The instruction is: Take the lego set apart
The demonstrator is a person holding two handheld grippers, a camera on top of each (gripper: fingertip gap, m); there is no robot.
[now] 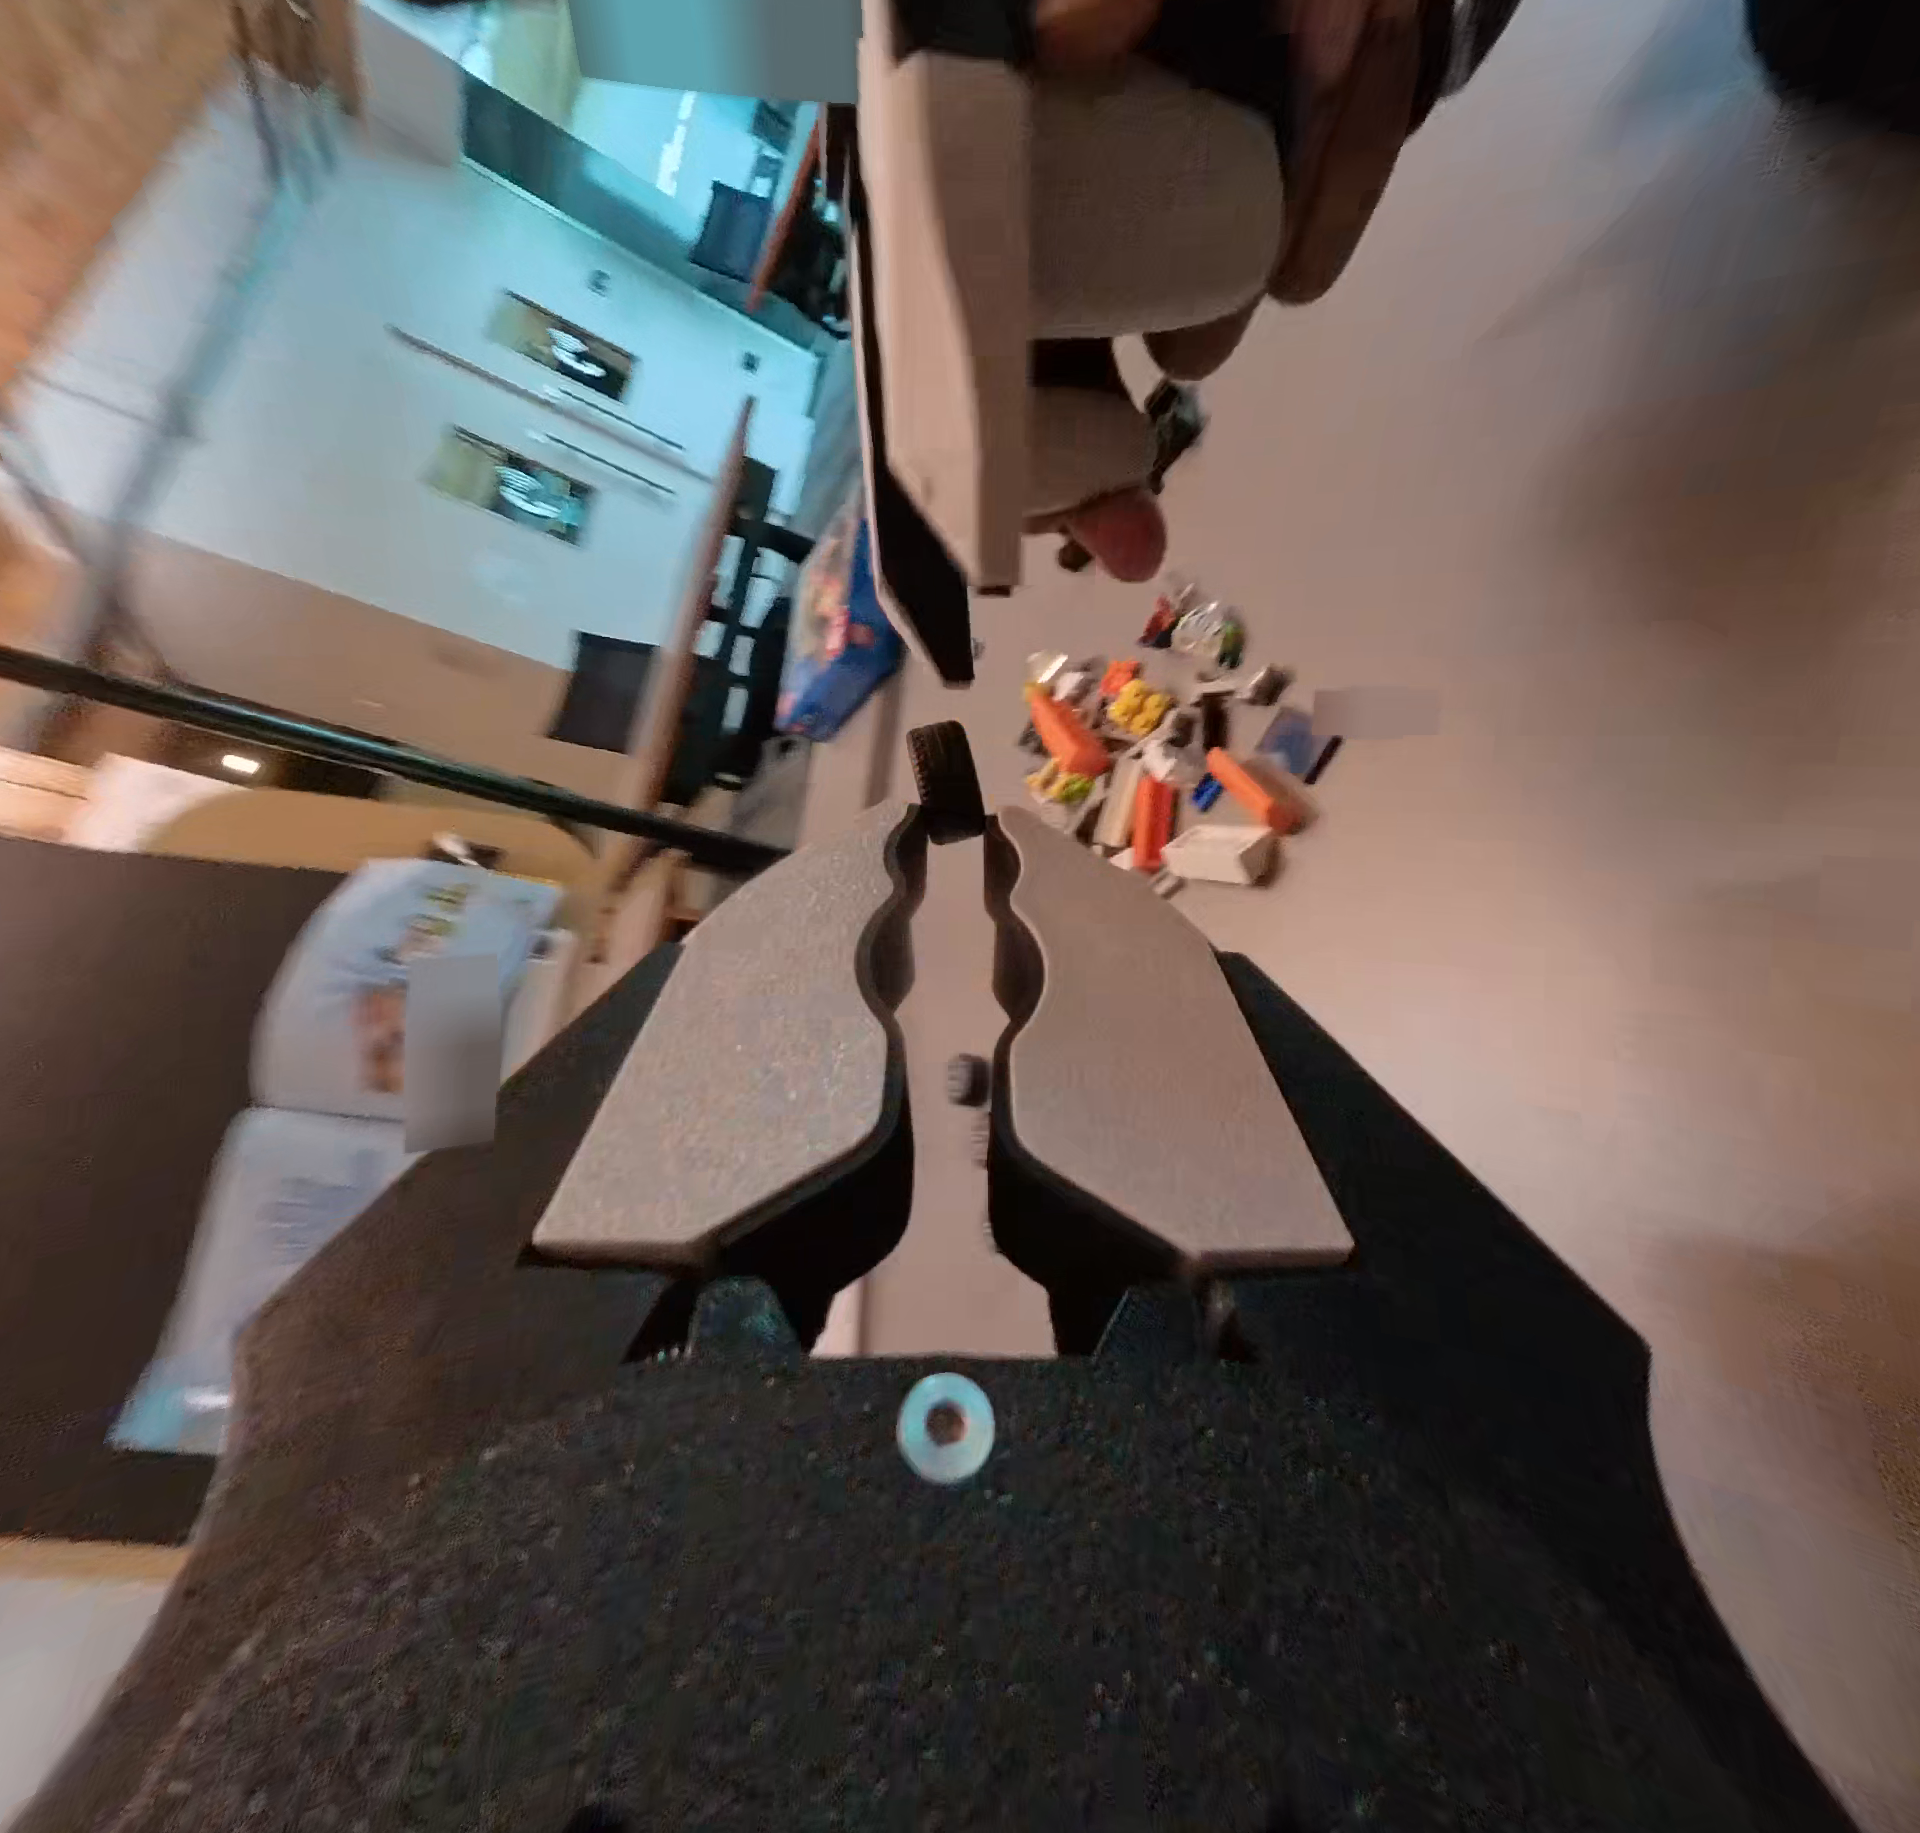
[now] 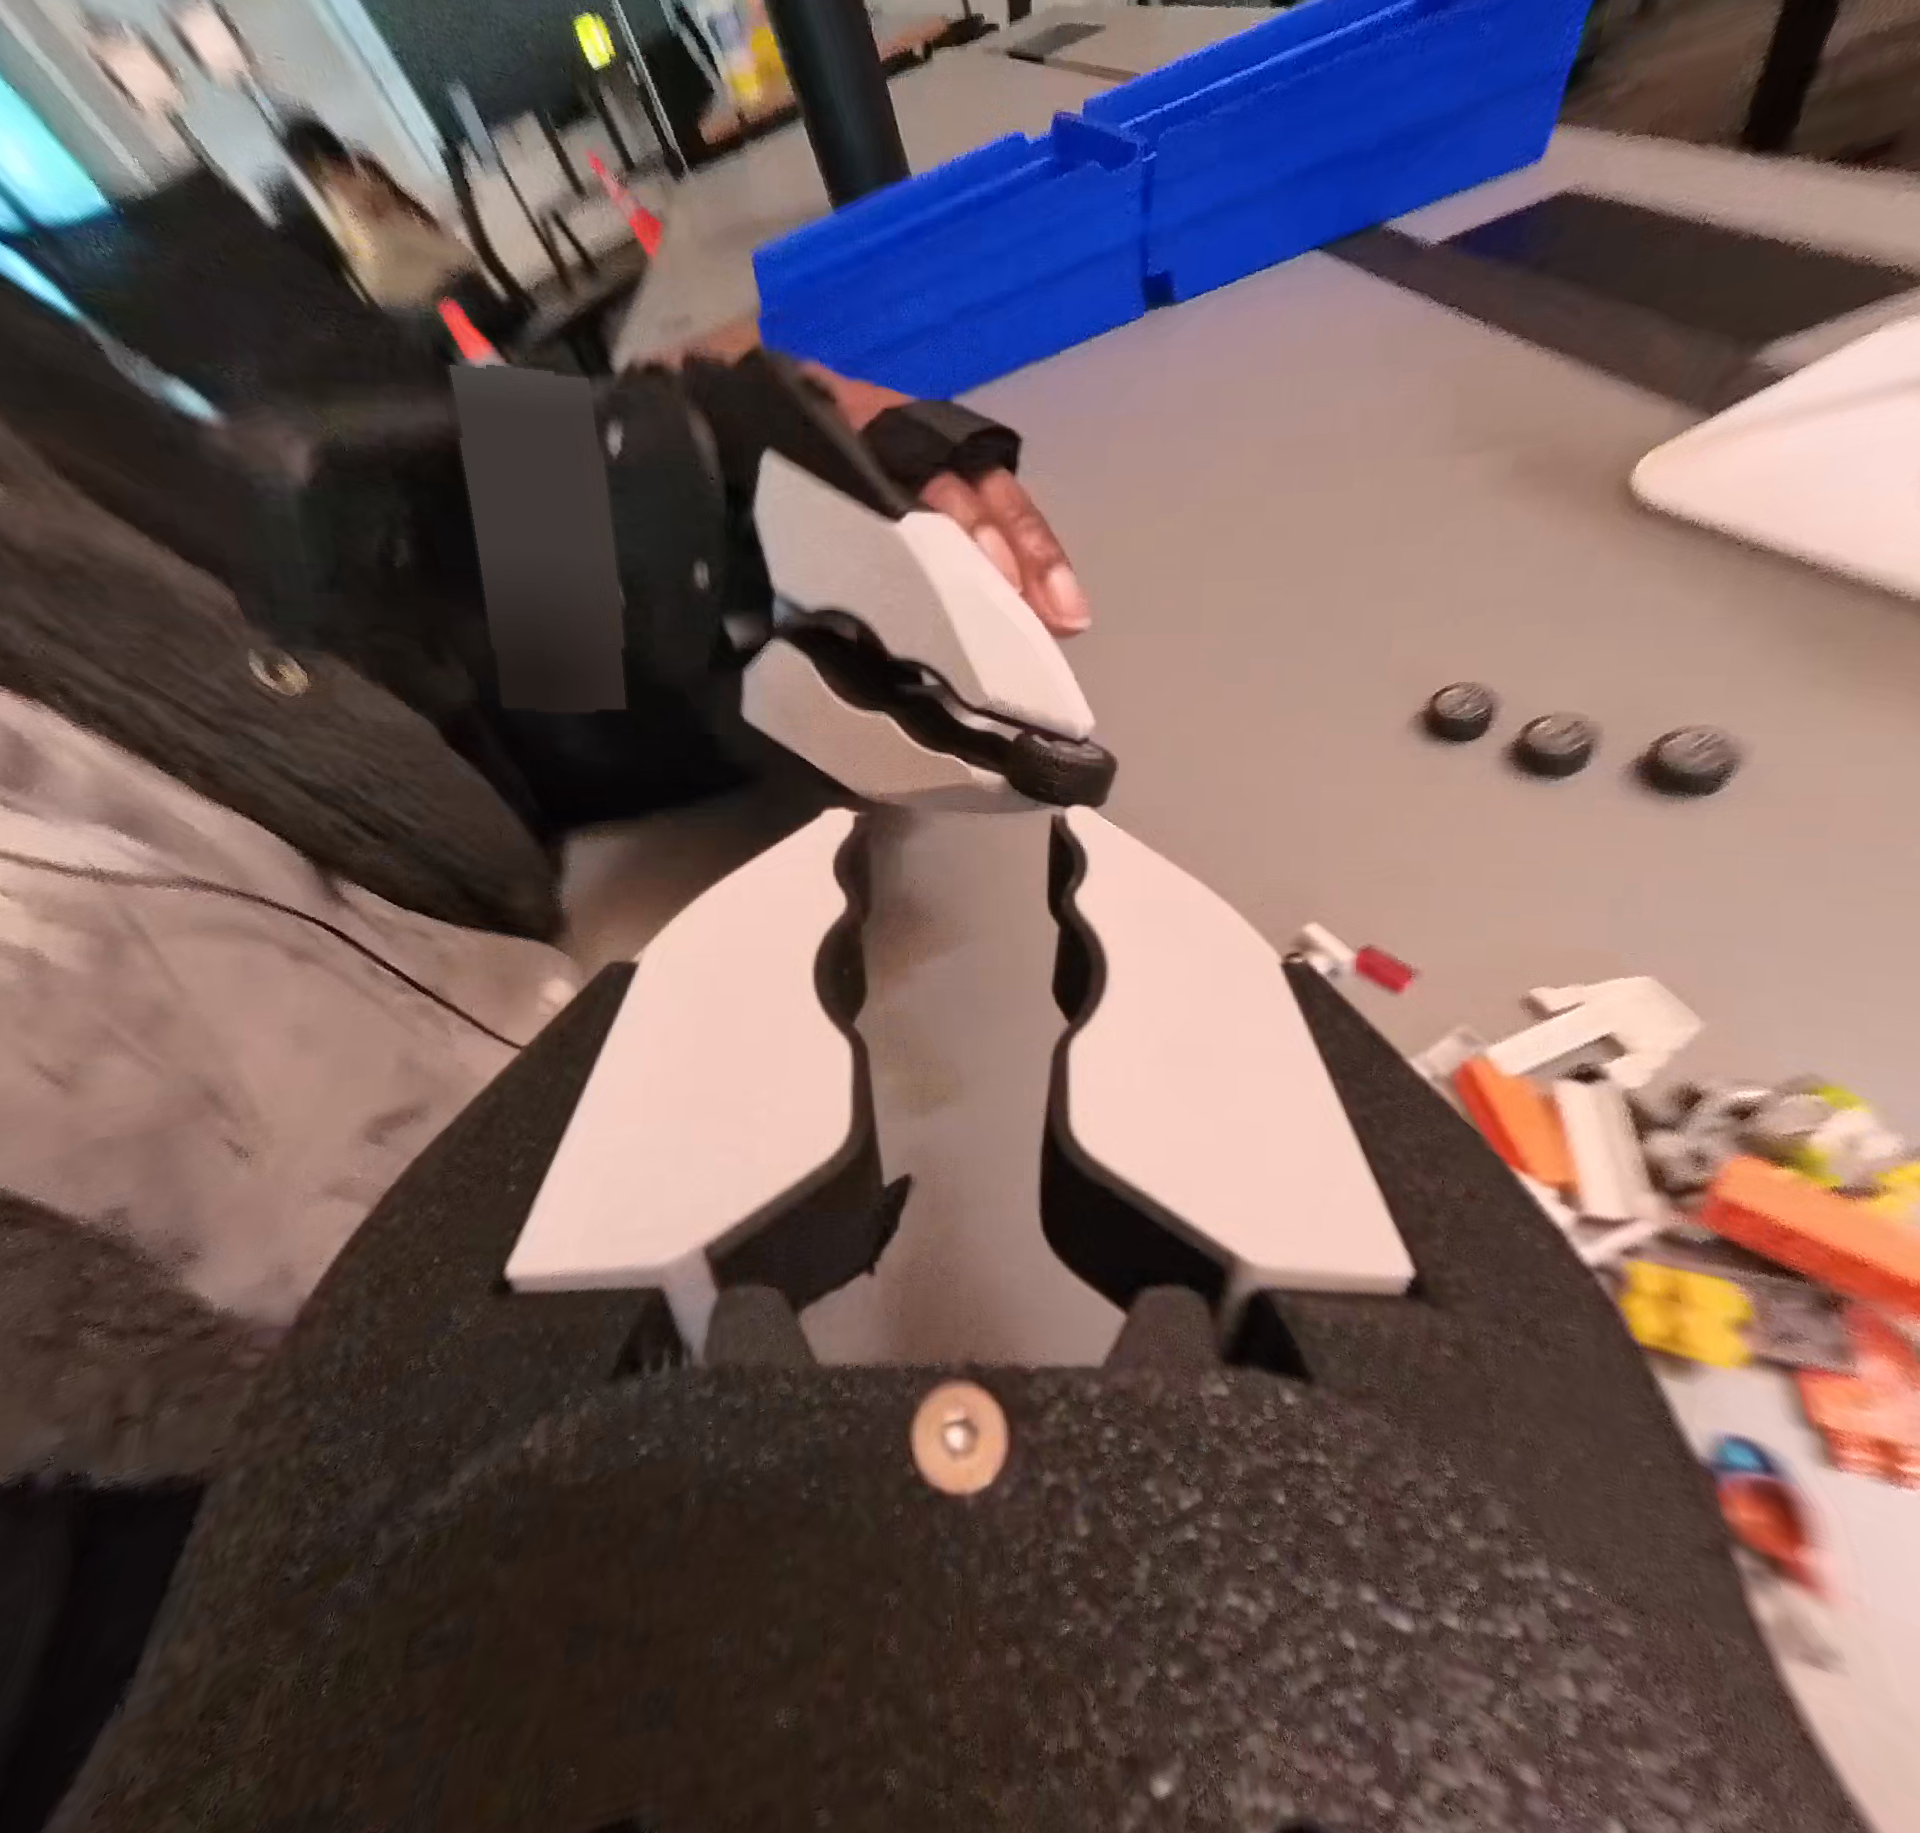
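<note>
Pinching a small black wheel point(image 1: 945, 781) at the very tips of the left tongs point(image 1: 951, 827), which are closed down almost fully on its tread, in the air to the near side of the pile of bricks point(image 1: 1153, 775). Holding the right tongs point(image 2: 956, 817) wide apart and empty, hovering just short of the wheel.

Probably either pulling the tyre from its hub or setting this wheel beside the three wheels point(image 2: 1555, 744) lying in a row on the table point(image 2: 1299, 557) beyond the pile. For pulling: bringing the right tongs squarely onto the hub face, gripping gently, then drawing straight out without twisting, since so small a tip hold is likely to slip. For setting down: lowering flat before loosening.

Reading no brand or label anywhere: print is showing on a blue box point(image 1: 842, 640) and some booklets point(image 1: 405, 962) well away from the pile, but it is too blurred to make out. Finding no markings on the blue bins point(image 2: 1143, 225) behind the pile.
</note>
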